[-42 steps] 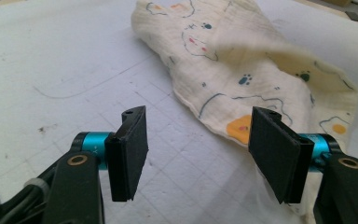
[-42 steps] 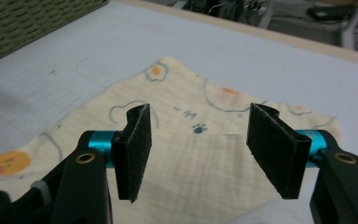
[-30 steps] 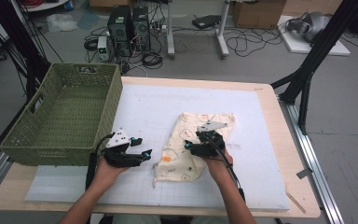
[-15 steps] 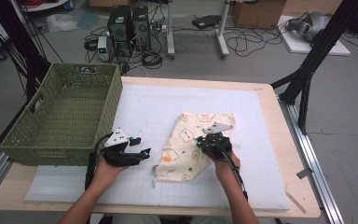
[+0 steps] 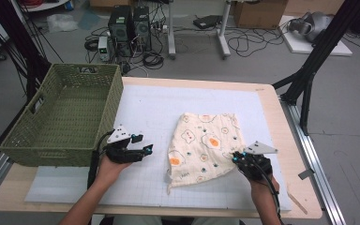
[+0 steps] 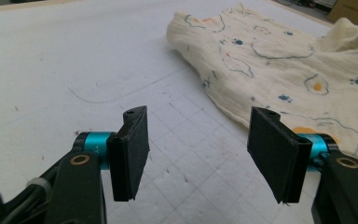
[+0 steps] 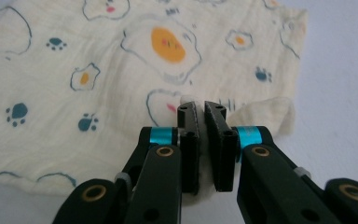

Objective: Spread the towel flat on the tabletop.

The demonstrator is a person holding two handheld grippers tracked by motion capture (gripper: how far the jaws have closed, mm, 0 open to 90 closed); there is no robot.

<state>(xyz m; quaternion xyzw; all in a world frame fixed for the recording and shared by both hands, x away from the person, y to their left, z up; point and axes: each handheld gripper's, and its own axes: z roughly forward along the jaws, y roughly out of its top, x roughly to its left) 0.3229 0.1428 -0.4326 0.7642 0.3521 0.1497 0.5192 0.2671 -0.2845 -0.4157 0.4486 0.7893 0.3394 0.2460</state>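
Observation:
A cream cloth [image 5: 201,145] printed with fried eggs and paw marks lies on the white mat, spread toward the right. My right gripper [image 5: 236,157] is at the cloth's near right corner. In the right gripper view, the right gripper [image 7: 201,107] is shut on a fold of the cloth [image 7: 121,70] at its edge. My left gripper [image 5: 146,151] rests left of the cloth, apart from it. The left gripper [image 6: 200,114] stands open with nothing between its jaws, and the cloth [image 6: 270,60] lies ahead of it to the right.
A green woven basket [image 5: 112,108] stands at the table's left, just behind my left hand. The white gridded mat [image 5: 145,108] covers most of the wooden table [image 5: 281,140]. Cables and computer cases lie on the floor beyond.
My right gripper has shut on the cloth and moved right and toward the near edge, pulling that corner out so the cloth lies wider. The left gripper has stayed put.

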